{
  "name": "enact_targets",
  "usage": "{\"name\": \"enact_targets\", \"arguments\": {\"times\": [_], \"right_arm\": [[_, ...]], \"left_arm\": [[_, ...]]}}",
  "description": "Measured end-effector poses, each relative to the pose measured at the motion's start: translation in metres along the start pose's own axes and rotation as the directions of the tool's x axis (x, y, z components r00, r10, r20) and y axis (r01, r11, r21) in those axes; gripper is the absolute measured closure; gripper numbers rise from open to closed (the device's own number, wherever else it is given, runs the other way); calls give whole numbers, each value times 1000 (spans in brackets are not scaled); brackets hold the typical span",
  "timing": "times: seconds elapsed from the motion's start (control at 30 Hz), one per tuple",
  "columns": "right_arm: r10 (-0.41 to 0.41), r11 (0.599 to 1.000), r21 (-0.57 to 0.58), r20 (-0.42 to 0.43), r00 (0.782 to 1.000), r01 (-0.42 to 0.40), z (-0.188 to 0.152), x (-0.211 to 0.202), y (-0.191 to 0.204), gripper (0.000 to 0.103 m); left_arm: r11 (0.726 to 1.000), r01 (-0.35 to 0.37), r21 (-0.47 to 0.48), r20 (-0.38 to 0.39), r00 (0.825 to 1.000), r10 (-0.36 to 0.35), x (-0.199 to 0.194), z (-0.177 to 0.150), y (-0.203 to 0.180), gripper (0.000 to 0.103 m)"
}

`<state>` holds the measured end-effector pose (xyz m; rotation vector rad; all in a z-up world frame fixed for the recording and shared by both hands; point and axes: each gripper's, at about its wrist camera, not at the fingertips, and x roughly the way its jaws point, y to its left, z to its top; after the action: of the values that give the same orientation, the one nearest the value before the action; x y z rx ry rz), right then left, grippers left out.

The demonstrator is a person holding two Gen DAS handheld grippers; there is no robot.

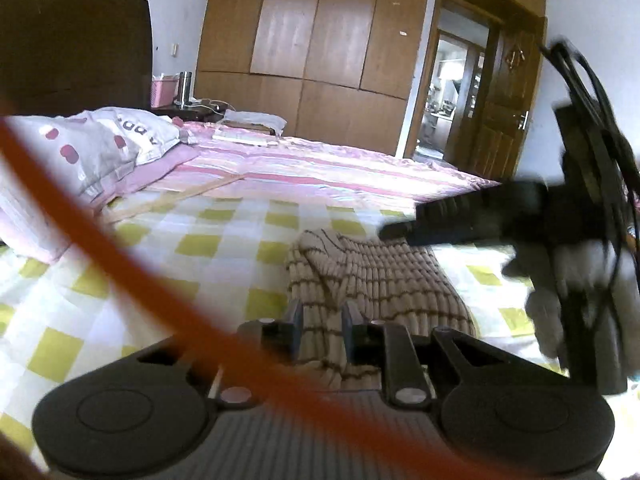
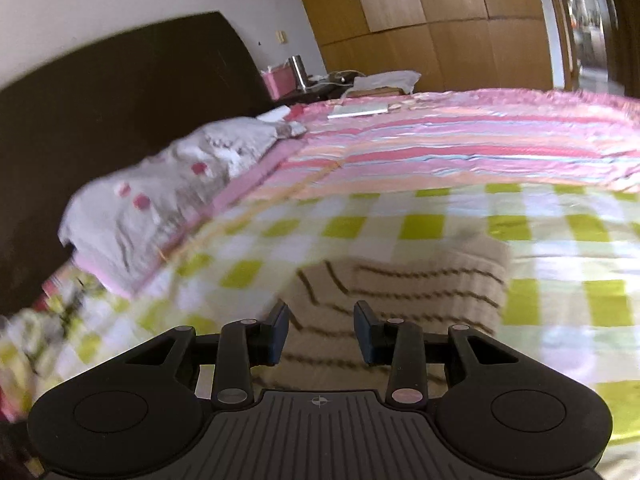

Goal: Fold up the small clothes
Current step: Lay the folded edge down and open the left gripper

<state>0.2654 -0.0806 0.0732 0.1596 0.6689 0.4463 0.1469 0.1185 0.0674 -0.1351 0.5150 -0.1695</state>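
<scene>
A beige knitted garment with thin brown stripes (image 1: 372, 276) lies folded on the green-and-white checked sheet (image 1: 224, 248). My left gripper (image 1: 322, 318) is right above its near edge with the jaws a small gap apart and fabric showing between them; whether it pinches the cloth I cannot tell. The right gripper shows blurred at the right in the left wrist view (image 1: 400, 232), just above the garment's far edge. In the right wrist view the garment (image 2: 420, 280) lies in front of my open right gripper (image 2: 322, 322), which holds nothing.
A grey pillow with pink spots (image 1: 100, 144) lies at the left by the dark headboard (image 2: 100, 100). A pink striped blanket (image 1: 320, 168) covers the far bed. A wardrobe (image 1: 320, 40) and open door (image 1: 452, 92) stand behind. An orange cable (image 1: 120, 248) crosses the left wrist view.
</scene>
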Motion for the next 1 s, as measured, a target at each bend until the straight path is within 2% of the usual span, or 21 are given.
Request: {"name": "enact_targets", "arguments": {"times": [0.13,0.3,0.4,0.43,0.47,0.53,0.63,0.7,0.77,0.93,1.0], "right_arm": [[-38,999,-13,-8,999,38,-19,-5,-5,66],[-73,997,-1,-5,997,73,-29,-16,-22,66],[-82,997,-4,-18,996,82,-34,-17,-28,67],[-86,996,-1,-28,996,86,-36,-15,-31,67],[-90,996,5,-34,995,90,-39,-13,-33,67],[-83,996,17,-34,996,84,-44,-10,-36,67],[-78,996,34,-24,997,79,-47,-11,-38,67],[-73,996,55,-18,997,74,-47,-14,-40,65],[-70,995,76,-10,997,71,-50,-17,-41,57],[-93,992,82,-22,995,95,-59,-16,-47,48],[-78,991,110,-33,996,81,-60,-14,-51,47]], "left_arm": [[999,49,19,-17,999,-49,21,7,-9,76],[998,54,36,-58,997,-52,68,12,-20,76],[999,8,48,-71,997,-5,91,14,-18,76],[997,-35,73,-79,996,41,99,14,-18,76],[992,-84,95,-91,992,93,106,12,-17,76],[987,-108,118,-105,987,121,110,5,-11,76],[966,-184,182,-114,972,206,110,-5,-5,77],[967,-194,166,-138,966,217,111,-8,6,77],[971,-187,146,-152,966,209,111,-9,12,77],[961,-188,201,-146,965,219,108,-12,4,77],[964,-189,189,-145,965,218,105,-11,6,77]]}}
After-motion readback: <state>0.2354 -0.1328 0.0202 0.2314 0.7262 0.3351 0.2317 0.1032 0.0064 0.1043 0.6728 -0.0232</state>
